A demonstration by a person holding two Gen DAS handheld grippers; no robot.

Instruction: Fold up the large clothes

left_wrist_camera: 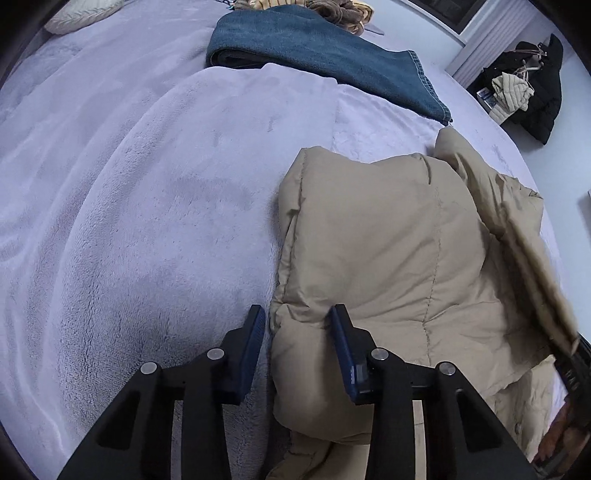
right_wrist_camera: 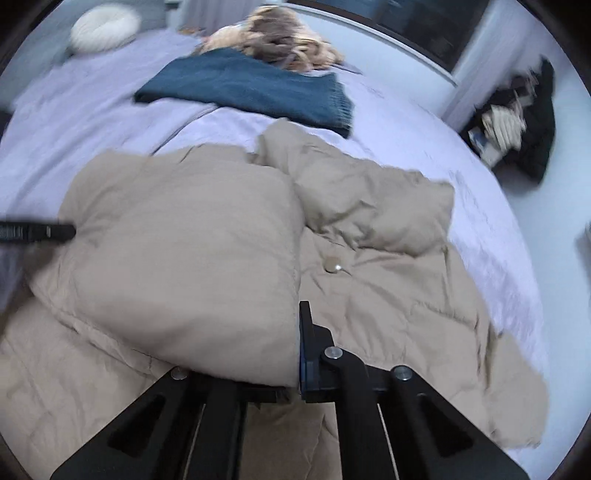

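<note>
A beige puffer jacket [left_wrist_camera: 388, 251] lies on the lilac fleece bed cover [left_wrist_camera: 129, 192]. My left gripper [left_wrist_camera: 297, 321] has its blue-padded fingers apart around a puffy fold at the jacket's left edge; the jaws are open. In the right wrist view the jacket [right_wrist_camera: 388, 295] spreads wide, with a folded-over panel [right_wrist_camera: 184, 251] lying over my right gripper [right_wrist_camera: 258, 354]. Only its right finger [right_wrist_camera: 306, 343] shows; the left finger is hidden under the fabric. The left gripper's tip [right_wrist_camera: 37, 232] shows at the jacket's left edge. A snap button [right_wrist_camera: 332, 265] shows on the jacket.
Folded blue jeans [left_wrist_camera: 314, 48] lie farther up the bed, with a tan knitted pile [left_wrist_camera: 340, 13] behind them. A white cushion [right_wrist_camera: 105, 26] sits at the far left. Dark and cream clothes [left_wrist_camera: 528, 88] are heaped on the floor to the right.
</note>
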